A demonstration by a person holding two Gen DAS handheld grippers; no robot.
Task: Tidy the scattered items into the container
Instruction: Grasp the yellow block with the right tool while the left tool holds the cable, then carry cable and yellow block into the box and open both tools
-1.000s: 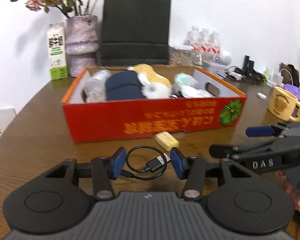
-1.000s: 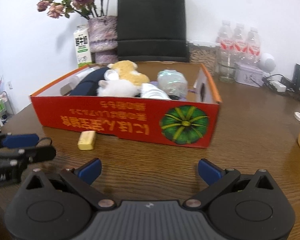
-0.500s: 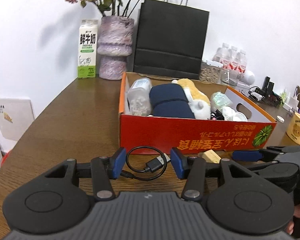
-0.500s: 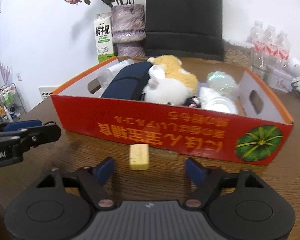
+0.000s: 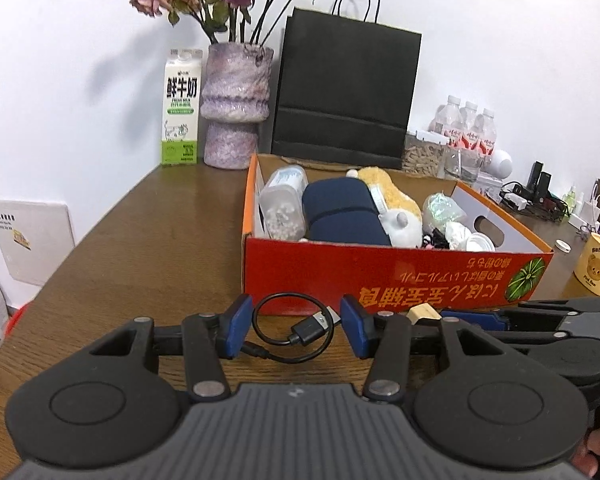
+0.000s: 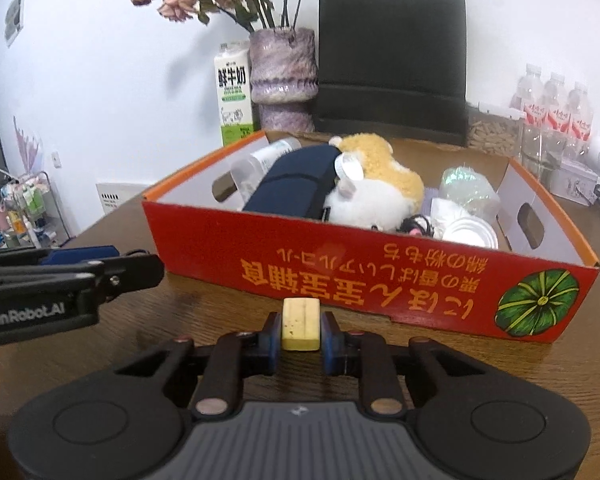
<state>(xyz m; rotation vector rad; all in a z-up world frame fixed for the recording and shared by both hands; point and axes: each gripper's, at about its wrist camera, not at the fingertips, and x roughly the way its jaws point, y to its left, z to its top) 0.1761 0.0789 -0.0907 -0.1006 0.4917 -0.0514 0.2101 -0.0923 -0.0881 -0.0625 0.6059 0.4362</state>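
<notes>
Closing in from its widest spread, the right gripper (image 6: 300, 332) had its blue pads pressed against the two long sides of the small pale-yellow rectangular block (image 6: 300, 325), which stood on the brown wooden table (image 6: 204, 308) just in front of the red cardboard box (image 6: 380, 280). The block's long axis ran straight ahead along the fingers, toward the box's near wall, so the drop point lay forward and over that wall. The left gripper (image 5: 294, 326) held its pads partly apart around the coiled black USB cable (image 5: 296, 330); the loop sat between them, and whether both pads truly pinched it could not be told. That cable, too, lay just short of the near wall. Judging by position, the right hand seemed nearer to a ready lift, since its grip looked settled.
</notes>
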